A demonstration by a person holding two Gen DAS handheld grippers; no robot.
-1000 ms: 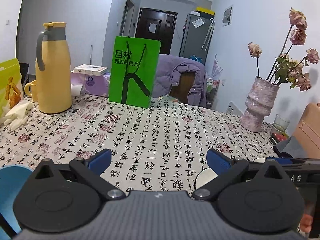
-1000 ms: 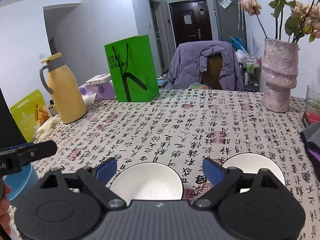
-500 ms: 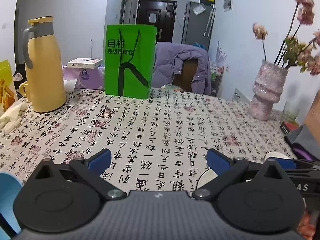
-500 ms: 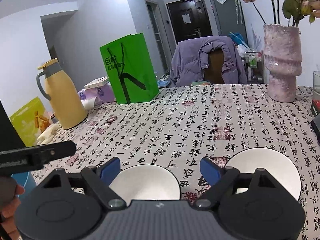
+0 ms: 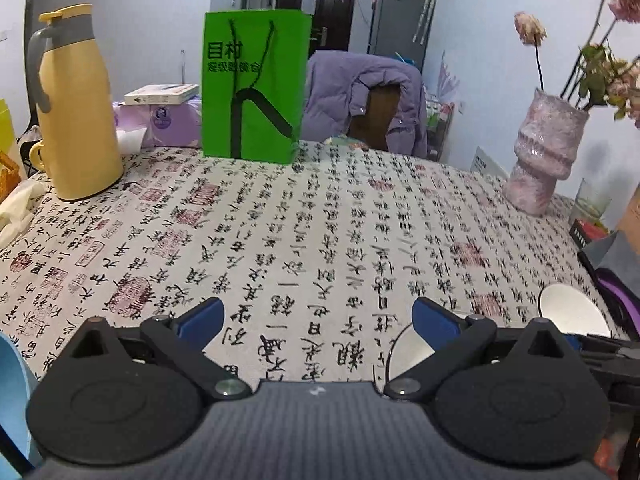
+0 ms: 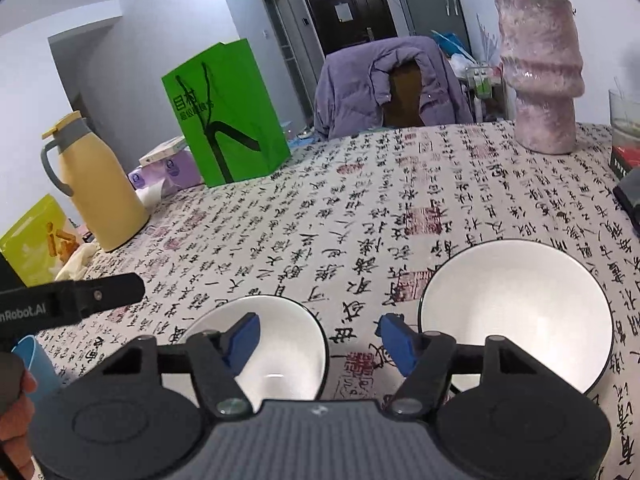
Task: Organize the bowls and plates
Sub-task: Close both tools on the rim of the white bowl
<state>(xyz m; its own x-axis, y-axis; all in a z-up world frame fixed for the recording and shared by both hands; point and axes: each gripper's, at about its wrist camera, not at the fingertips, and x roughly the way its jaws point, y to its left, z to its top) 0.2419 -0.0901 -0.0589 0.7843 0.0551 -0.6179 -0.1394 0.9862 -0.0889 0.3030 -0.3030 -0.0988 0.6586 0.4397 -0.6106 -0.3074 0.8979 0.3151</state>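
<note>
My left claw (image 5: 316, 316) hangs over bare cloth with its jaws spread wide and nothing between them. Ahead of it and off to its right, a white bowl rim peeks out beside its right finger; a second pale dish lies further right, near the edge of the surface.

My right claw (image 6: 320, 338) is the one that matters now, I judge. Its jaws have just been closing and stand about half apart, gripping nothing. The near rim of the left bowl (image 6: 280, 344) lies between them: the left pad (image 6: 242, 338) hangs over the bowl's white inside, the right pad (image 6: 396, 342) just outside the rim over the cloth. So the wall I mean to pinch runs across between my pads, and my right hand is plainly nearer than my left. The right bowl (image 6: 516, 312), larger in this view, sits just beyond my right finger, apart from the first bowl with a strip of cloth between. I see no plate for certain.

The surface (image 6: 360, 208) wears a cloth printed with black calligraphy and red seals. Far left of the claws stands a yellow jug (image 6: 96, 188), then a green paper bag (image 6: 228, 120), a chair draped in a purple jacket (image 6: 392, 84) at the far side, and a pink vase (image 6: 540, 72) at far right.
</note>
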